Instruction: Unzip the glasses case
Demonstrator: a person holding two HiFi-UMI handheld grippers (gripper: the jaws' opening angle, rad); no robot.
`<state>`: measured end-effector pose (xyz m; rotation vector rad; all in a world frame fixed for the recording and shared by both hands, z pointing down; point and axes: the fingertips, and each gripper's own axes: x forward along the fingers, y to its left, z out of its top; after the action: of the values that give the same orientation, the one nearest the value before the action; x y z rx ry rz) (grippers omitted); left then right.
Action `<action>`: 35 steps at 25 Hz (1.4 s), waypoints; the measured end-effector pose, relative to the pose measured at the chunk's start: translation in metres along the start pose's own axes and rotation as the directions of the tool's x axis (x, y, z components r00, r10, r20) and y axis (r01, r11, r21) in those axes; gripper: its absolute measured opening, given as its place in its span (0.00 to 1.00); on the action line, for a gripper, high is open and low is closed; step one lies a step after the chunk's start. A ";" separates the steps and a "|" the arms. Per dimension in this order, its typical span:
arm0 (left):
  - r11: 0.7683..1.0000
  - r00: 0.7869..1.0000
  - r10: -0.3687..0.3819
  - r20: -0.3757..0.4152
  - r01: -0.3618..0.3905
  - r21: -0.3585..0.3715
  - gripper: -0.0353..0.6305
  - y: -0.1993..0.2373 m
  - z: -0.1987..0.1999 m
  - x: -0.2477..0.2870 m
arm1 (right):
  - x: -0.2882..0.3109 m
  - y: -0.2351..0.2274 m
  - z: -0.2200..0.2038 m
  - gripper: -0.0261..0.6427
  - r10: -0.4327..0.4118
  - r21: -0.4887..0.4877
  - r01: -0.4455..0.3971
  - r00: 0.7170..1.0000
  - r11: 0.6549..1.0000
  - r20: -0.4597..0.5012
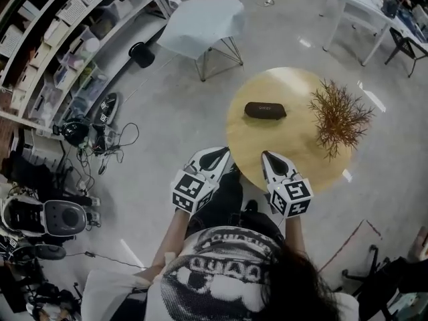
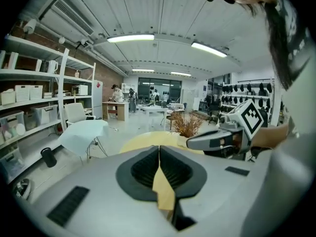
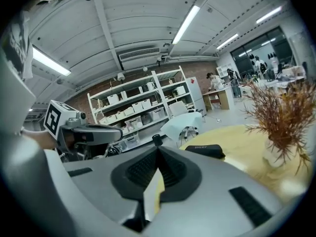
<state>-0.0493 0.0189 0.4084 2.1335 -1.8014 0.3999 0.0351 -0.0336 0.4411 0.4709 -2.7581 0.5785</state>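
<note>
The glasses case (image 1: 265, 110) is black and lies flat on the round yellow table (image 1: 281, 159), on the far left part of the top. Its lid is down, but the zip is too small to see. To the right of it, apart from it, stands a dry brown plant (image 1: 338, 116). Both grippers hover at the near edge of the table, well apart from the case, and nothing touches it. The left gripper (image 1: 219, 155) has its jaws pressed together and holds nothing; it is over the floor, just beside the table edge. The right gripper (image 1: 269, 158) also has its jaws together and is empty; it is over the near rim of the table. In the right gripper view the case lies ahead, a little to the right of the jaws. Behind the table there is a chair (image 1: 200, 22) with a pale seat, and shelves (image 1: 60, 52) stand along the left wall
</note>
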 end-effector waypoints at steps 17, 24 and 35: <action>0.932 0.941 -0.322 -0.101 0.334 0.138 0.09 0.090 0.023 0.111 | 0.089 -0.067 0.034 0.04 -0.255 0.098 0.254 0.967 0.962 -0.005; 0.831 0.849 -0.485 -0.209 0.521 0.192 0.22 0.099 0.014 0.159 | 0.103 -0.072 0.016 0.04 -0.346 0.128 0.350 0.937 0.928 -0.053; 0.602 0.616 -0.625 -0.479 0.771 0.207 0.35 0.070 -0.025 0.249 | 0.096 -0.084 -0.015 0.04 -0.477 0.212 0.483 0.875 0.849 -0.081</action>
<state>-0.0772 -0.2049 0.5382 2.6048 -0.5652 0.9173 -0.0178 -0.1242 0.5148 1.1562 -2.4120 0.7573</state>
